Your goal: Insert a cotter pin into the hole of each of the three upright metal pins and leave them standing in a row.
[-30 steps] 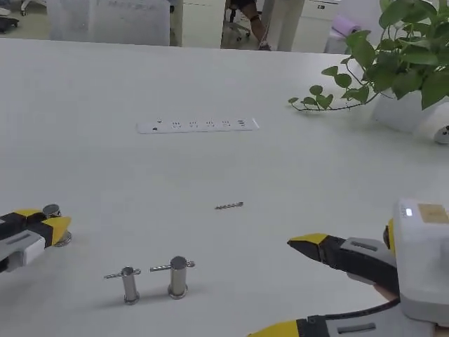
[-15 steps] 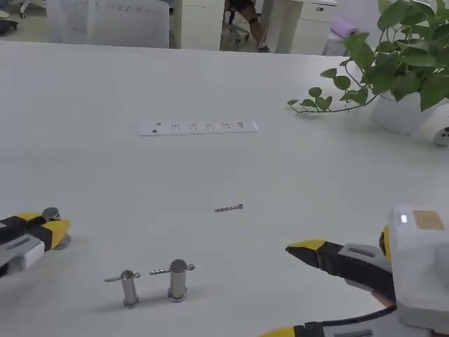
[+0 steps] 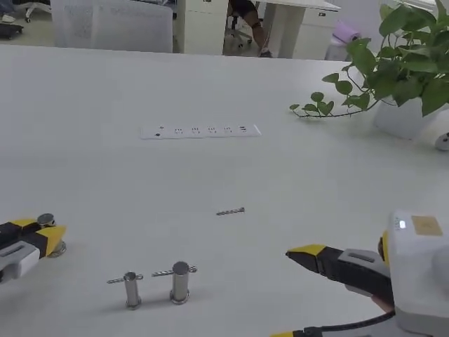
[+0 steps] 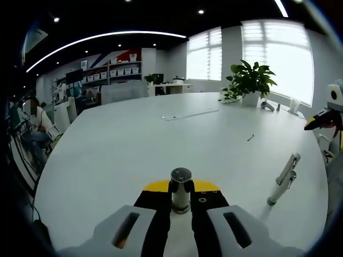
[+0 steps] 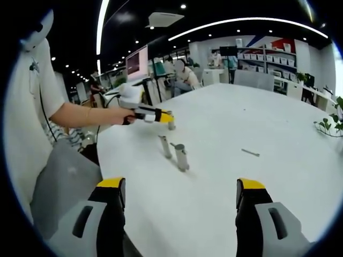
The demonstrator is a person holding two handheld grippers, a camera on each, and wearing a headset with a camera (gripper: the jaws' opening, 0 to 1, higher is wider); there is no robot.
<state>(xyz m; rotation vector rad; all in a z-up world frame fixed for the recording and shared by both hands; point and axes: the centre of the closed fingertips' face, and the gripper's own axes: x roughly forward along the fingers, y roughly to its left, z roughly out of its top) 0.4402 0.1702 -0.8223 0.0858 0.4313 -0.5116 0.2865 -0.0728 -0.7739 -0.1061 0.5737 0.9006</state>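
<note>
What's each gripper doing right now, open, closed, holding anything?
Left gripper: closed on an upright metal pin standing on the table.
Right gripper: open, holding nothing.

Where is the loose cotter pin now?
In the head view the loose cotter pin lies between the far power strip and the two near upright metal pins.

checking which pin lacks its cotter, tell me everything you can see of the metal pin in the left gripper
The metal pin is a short, shiny, steel-looking cylinder with a wider round cap on top. It stands upright on the white table, gripped on both sides by the jaws of the left gripper, whose yellow tips reach past it. No cotter pin shows through it.
</note>
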